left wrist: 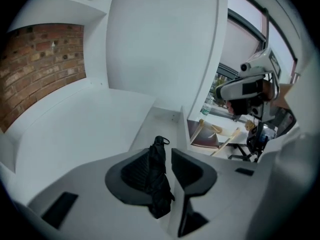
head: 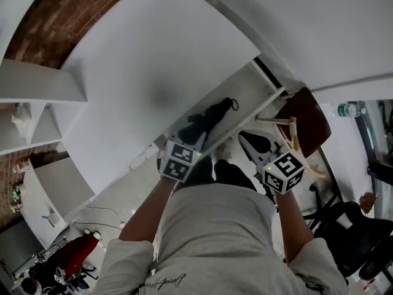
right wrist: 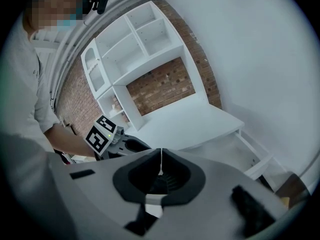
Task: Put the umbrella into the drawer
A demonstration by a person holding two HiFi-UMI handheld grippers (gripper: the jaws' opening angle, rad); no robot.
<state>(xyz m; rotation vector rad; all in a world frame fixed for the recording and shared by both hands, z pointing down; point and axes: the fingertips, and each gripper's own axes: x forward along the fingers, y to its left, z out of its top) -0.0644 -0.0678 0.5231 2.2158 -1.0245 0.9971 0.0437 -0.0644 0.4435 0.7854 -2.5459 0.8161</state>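
The left gripper's (left wrist: 161,152) fingers (left wrist: 192,171) stand partly apart. The black folded umbrella (left wrist: 157,184) shows in the gap between them, with a pale strip of drawer visible between it and the right-hand finger, so they're not clamped on it. The right gripper's (right wrist: 161,153) fingers (right wrist: 135,176) are closed tight on each other, just a thin seam between them and nothing caught there.

From above, the umbrella lies lengthwise in the open white drawer (head: 245,82). Its strap loop points to the far end and its near end sits close under the left gripper. The right gripper hangs off to the side of the drawer's front, apart from the umbrella.

The drawer is pulled out from under a wide white tabletop (head: 153,72), which is bare on top. Just past the drawer stands a wooden chair (head: 307,118) with a dark brown seat, and a clear water bottle (head: 347,109) sits further right. A red brick wall (head: 73,11) runs behind the tabletop, with white shelves (right wrist: 135,44) set against it. The person holding both grippers wears a grey shirt (head: 215,238).
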